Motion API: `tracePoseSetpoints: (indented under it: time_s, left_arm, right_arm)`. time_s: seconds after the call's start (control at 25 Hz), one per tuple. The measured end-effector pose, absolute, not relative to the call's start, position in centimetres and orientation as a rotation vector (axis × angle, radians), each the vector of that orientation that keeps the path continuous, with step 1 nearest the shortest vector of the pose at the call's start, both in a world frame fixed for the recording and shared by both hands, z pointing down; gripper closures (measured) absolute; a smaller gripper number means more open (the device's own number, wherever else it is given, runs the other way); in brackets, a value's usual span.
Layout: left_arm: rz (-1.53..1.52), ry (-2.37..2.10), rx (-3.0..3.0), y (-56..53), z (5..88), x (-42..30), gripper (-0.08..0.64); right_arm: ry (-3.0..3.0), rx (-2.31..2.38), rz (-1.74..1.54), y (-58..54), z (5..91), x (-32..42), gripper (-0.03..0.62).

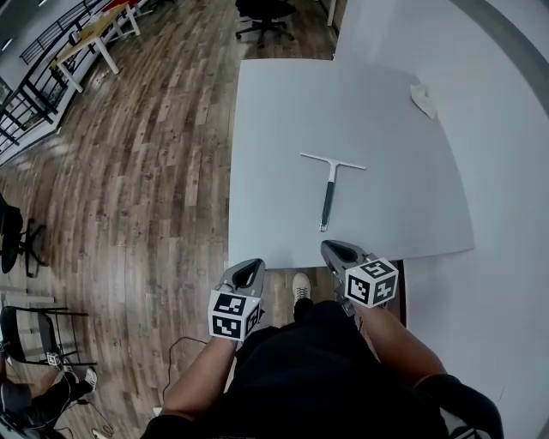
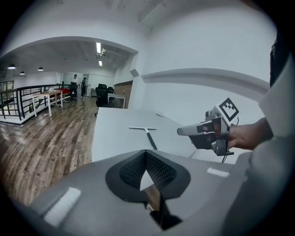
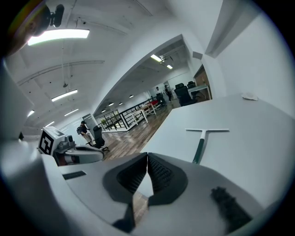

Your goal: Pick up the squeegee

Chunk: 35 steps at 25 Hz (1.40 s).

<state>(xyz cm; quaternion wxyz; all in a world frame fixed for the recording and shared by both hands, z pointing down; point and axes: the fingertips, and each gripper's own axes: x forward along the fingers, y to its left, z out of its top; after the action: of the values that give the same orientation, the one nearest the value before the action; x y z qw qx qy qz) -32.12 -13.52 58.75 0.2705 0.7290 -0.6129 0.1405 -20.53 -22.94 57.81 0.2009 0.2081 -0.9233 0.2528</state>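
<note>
The squeegee (image 1: pixel 329 190) lies flat in the middle of the white table (image 1: pixel 274 129). Its white blade is at the far end and its dark green handle points toward me. It also shows in the left gripper view as the squeegee (image 2: pixel 148 135) and in the right gripper view as the squeegee (image 3: pixel 202 140). My left gripper (image 1: pixel 251 264) hovers off the table's near edge, left of the handle, its jaws together and holding nothing. My right gripper (image 1: pixel 333 247) sits at the near edge just short of the handle tip, shut and empty.
A crumpled white cloth (image 1: pixel 424 100) lies at the table's far right corner. A white wall runs along the right side. Wood floor spreads to the left, with an office chair (image 1: pixel 263 15) beyond the table and desks (image 1: pixel 94 39) far left.
</note>
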Motion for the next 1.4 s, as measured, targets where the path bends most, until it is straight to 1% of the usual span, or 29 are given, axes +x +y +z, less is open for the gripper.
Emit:
tracePoseSetpoints:
  time_s: [0.4, 0.44, 0.56, 0.92, 1.2, 1.4]
  left_arm:
    - [0.465, -1.648, 1.902, -20.2, 60.7, -32.2, 0.554]
    - [0.473, -1.648, 1.893, -20.7, 61.1, -32.2, 0.554]
    - [0.485, -1.65, 1.86, -21.8, 61.9, -32.5, 0.554]
    - [0.512, -1.657, 1.779, -24.5, 63.6, -33.0, 0.554]
    - [0.526, -1.659, 1.718, -24.3, 64.6, -33.8, 0.554]
    - [0.505, -1.66, 1.681, -24.2, 64.5, -34.4, 0.554]
  right_arm:
    - [-2.502, 0.631, 0.752, -32.5, 62.4, -20.6, 0.584]
    - [-2.49, 0.633, 0.765, -33.5, 63.2, -20.7, 0.576]
    - [-2.429, 0.65, 0.804, -36.1, 65.7, -21.1, 0.515]
    - [-2.284, 0.756, 0.899, -43.0, 71.1, -21.4, 0.453]
    - [-2.206, 0.813, 1.032, -45.8, 74.5, -22.1, 0.448]
    - [-2.175, 0.81, 1.045, -46.1, 75.3, -22.8, 0.448]
